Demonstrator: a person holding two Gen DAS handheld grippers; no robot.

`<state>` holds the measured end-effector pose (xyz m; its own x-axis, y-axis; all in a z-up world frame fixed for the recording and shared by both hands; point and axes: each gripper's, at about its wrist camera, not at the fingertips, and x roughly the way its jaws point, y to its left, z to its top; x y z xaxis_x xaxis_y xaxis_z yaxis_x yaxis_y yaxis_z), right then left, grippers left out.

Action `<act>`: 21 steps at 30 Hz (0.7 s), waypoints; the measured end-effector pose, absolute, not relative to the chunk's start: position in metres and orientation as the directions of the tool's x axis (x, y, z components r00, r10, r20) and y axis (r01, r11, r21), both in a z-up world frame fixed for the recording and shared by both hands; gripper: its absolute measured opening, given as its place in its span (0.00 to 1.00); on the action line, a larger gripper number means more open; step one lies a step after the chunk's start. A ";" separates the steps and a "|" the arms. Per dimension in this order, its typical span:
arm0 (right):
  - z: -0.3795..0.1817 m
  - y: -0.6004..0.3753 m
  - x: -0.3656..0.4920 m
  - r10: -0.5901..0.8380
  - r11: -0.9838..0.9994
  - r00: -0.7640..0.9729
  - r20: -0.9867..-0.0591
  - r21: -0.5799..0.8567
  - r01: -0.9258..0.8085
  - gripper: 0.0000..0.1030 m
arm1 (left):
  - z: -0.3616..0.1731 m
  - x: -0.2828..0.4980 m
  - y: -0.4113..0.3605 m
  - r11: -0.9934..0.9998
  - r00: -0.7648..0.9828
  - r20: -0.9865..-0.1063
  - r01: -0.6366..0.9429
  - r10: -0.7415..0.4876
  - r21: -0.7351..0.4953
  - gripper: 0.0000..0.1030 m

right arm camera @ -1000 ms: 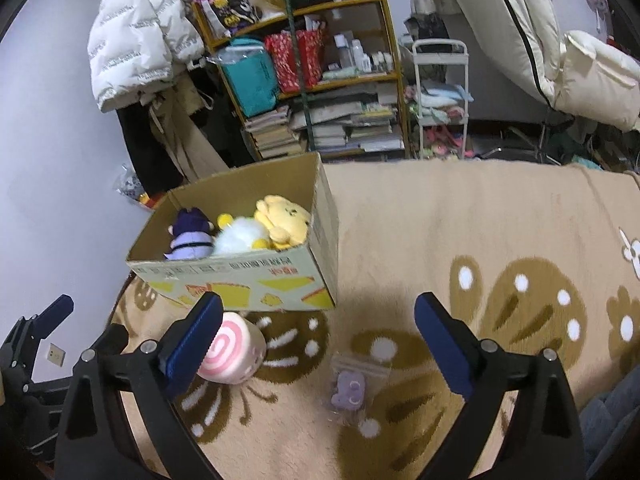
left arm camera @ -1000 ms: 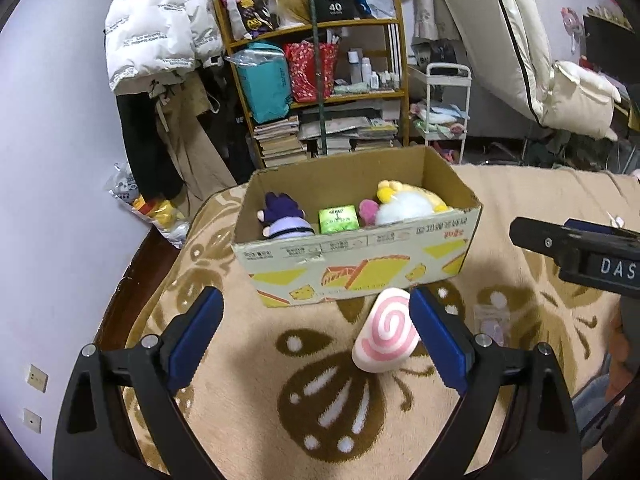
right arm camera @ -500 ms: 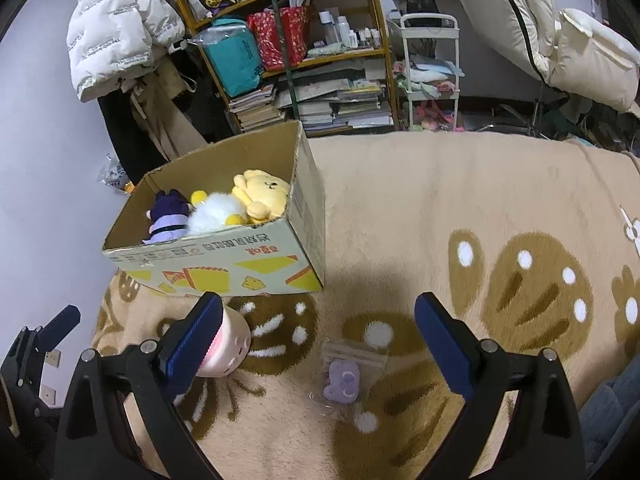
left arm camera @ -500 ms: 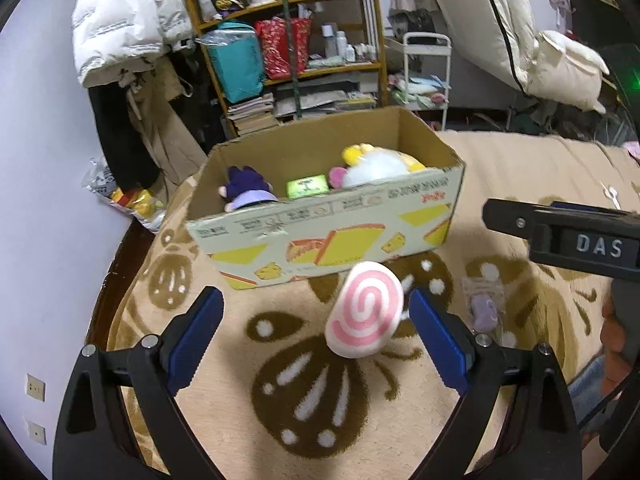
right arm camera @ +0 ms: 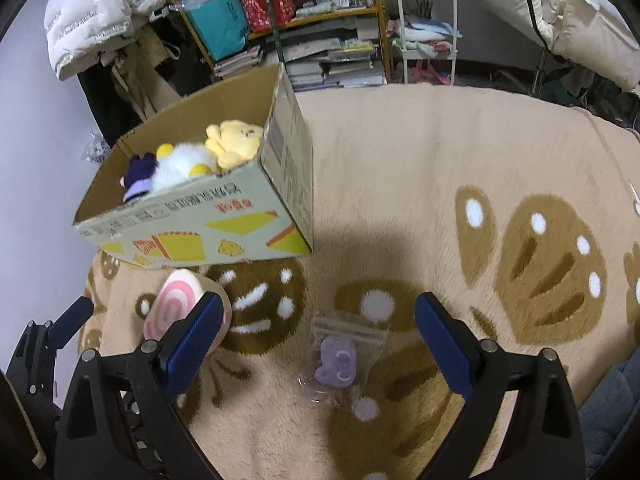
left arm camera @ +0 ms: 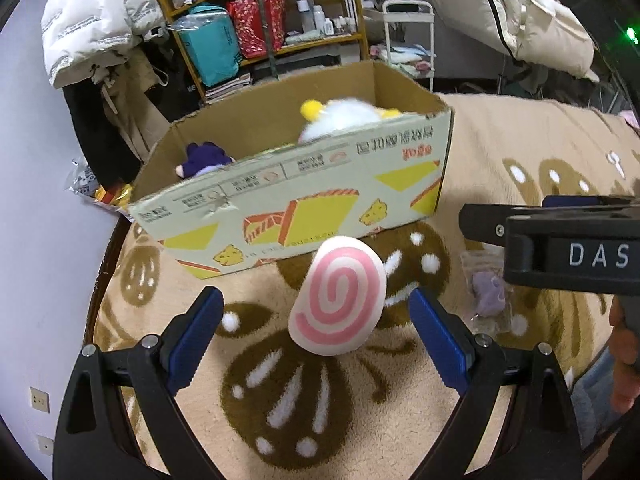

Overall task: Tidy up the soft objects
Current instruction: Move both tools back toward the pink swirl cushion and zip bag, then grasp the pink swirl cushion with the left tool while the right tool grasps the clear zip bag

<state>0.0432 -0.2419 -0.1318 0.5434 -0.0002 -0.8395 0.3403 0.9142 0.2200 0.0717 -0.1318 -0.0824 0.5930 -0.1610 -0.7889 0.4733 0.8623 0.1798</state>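
While both tongs stand wide open and hold nothing, the pink-swirl plush roll [left arm camera: 338,302] stands on the patterned rug [left arm camera: 360,420] just near of the cardboard box [left arm camera: 304,208], between the left tongs [left arm camera: 316,330], touching neither pad. The bagged purple toy [right arm camera: 336,360] lies on the rug between the right tongs [right arm camera: 316,338], likewise apart from both pads.

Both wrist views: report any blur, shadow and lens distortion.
Left wrist view: motion blur smears the white plush in the cardboard box; the swirl cushion stays fairly sharp; the fisheye bends the shelves and vignettes the corners. Right wrist view: sharper overall; a dark shadow lies on the rug beside the box.
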 end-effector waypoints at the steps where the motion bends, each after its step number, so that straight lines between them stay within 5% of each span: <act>1: -0.134 -0.241 0.044 0.003 0.915 0.537 -0.844 0.219 0.339 0.98 | -0.085 0.073 -0.132 0.860 0.587 -0.793 0.478 -0.162 0.178 0.90; 15: -0.180 -0.244 0.062 0.073 0.896 0.390 -0.918 0.232 0.378 0.98 | -0.119 0.091 -0.129 0.869 0.524 -0.841 0.471 -0.135 0.154 0.90; 21: -0.192 -0.237 0.065 0.073 0.901 0.355 -0.932 0.215 0.378 0.90 | -0.124 0.090 -0.130 0.861 0.529 -0.840 0.477 -0.121 0.175 0.90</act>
<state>0.0648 -0.2375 -0.1915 0.3546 0.0733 -0.9321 0.3777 0.9007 0.2145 0.0901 -0.1298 -0.1236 0.5285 -0.1214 -0.8402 0.4766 0.8615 0.1753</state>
